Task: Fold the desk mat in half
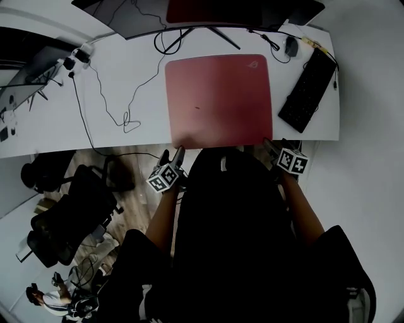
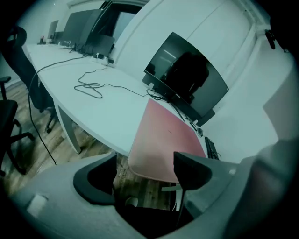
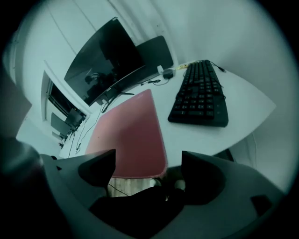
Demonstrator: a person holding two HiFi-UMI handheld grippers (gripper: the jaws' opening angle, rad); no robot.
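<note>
Two hand-held grippers sit at the near edge of the white counter (image 1: pixel 126 82) in the head view. The left hand-held gripper (image 1: pixel 178 151) is at the lower left corner of the red desk mat (image 1: pixel 218 101) and the right hand-held gripper (image 1: pixel 268 144) is at its lower right corner. The desk mat lies flat and unfolded at the centre of the frame, its near edge level with the counter's edge. A black keyboard (image 1: pixel 307 91) lies tilted just right of it, a mouse (image 1: pixel 291 45) sits at the upper right, a thin cable (image 1: pixel 120 117) loops across the counter to the left, and a monitor (image 1: pixel 208 12) stands along the top. An office chair (image 1: pixel 69 214) is on the wood floor at the lower left.

In the left gripper view, the jaws stand apart with nothing clamped. The mat's near corner (image 2: pixel 161 144) shows between and just beyond them, jutting slightly past the counter edge.

In the right gripper view, the jaws are likewise spread and hold nothing. The mat's other near corner (image 3: pixel 128 135) shows between them, and the keyboard (image 3: pixel 202 95) is at the upper right.
</note>
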